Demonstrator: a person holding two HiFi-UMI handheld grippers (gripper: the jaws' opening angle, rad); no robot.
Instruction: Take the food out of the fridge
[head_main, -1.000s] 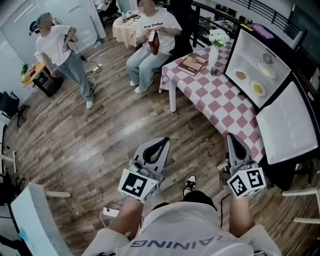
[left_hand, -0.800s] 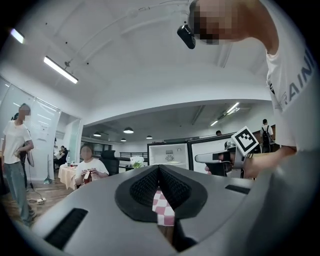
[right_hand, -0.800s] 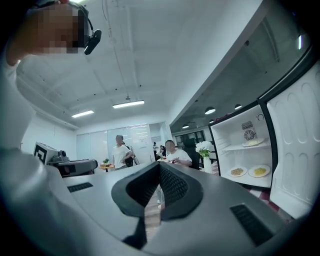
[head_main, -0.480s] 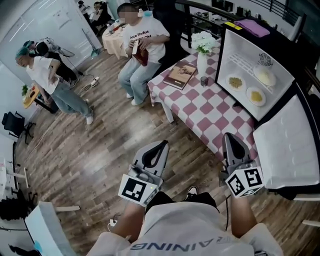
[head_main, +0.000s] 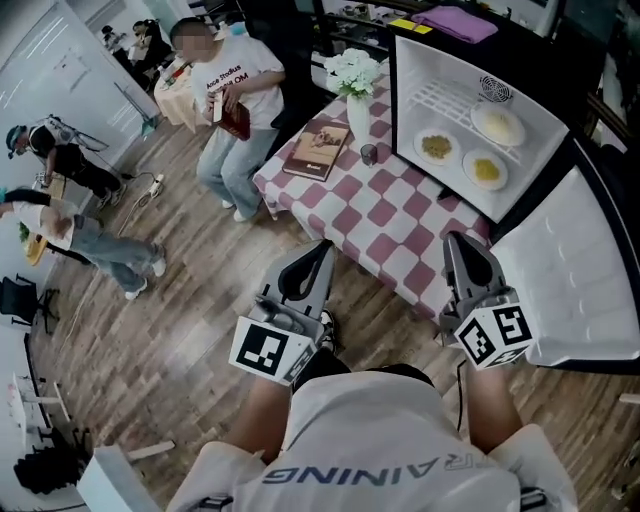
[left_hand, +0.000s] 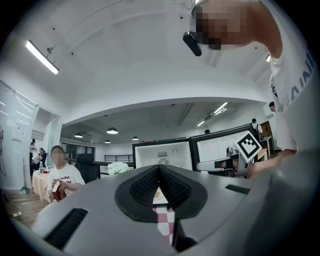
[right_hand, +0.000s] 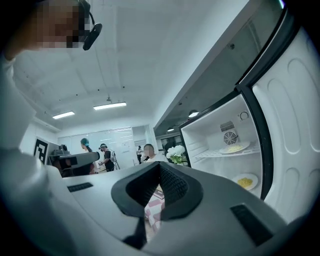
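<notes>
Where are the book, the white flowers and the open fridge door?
book (head_main: 318, 150), head view, middle of its cover.
white flowers (head_main: 352, 72), head view, middle of the blooms.
fridge door (head_main: 575, 260), head view, middle of its white inner panel.

Letters "AINING" across the wearer's white shirt (head_main: 372, 440)

The fridge door (head_main: 590, 260) is running off the head view's right edge. The food (head_main: 437, 147) on the plates (head_main: 519, 128) is appearing too small to identify.
</notes>
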